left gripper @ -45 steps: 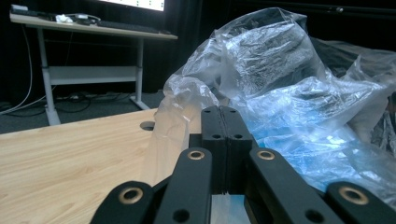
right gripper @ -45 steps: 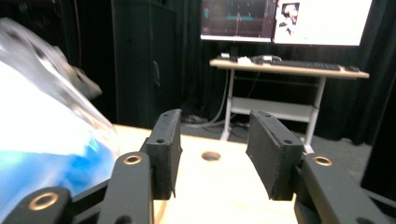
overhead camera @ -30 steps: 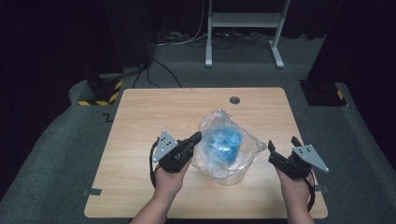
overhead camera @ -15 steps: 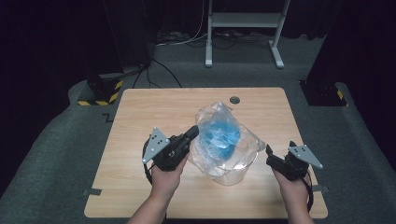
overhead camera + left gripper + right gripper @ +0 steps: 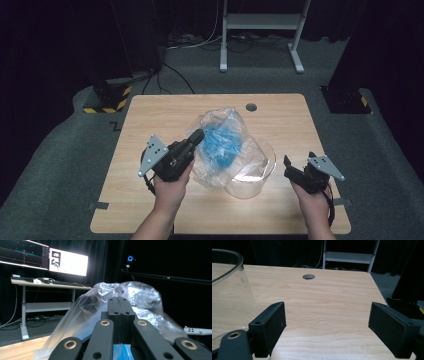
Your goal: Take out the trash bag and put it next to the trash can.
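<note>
A crumpled clear plastic bag with blue contents hangs tilted over a clear round container on the wooden table. My left gripper is shut on the bag's left edge and holds it up off the table. In the left gripper view the jaws are pressed together with the bag's film bunched around and beyond them. My right gripper rests low just right of the container, open. Between its jaws there is bare wood, and the container's wall stands at the left.
A round cable hole lies in the table's far middle. A white desk frame and cables stand on the floor beyond. A yellow-black striped base sits off the far left corner. Monitors glow on a desk in the left gripper view.
My left gripper has drawn back to the left and up with the bag, which now stands higher and more stretched over the container. The right gripper has shifted slightly toward the front.
</note>
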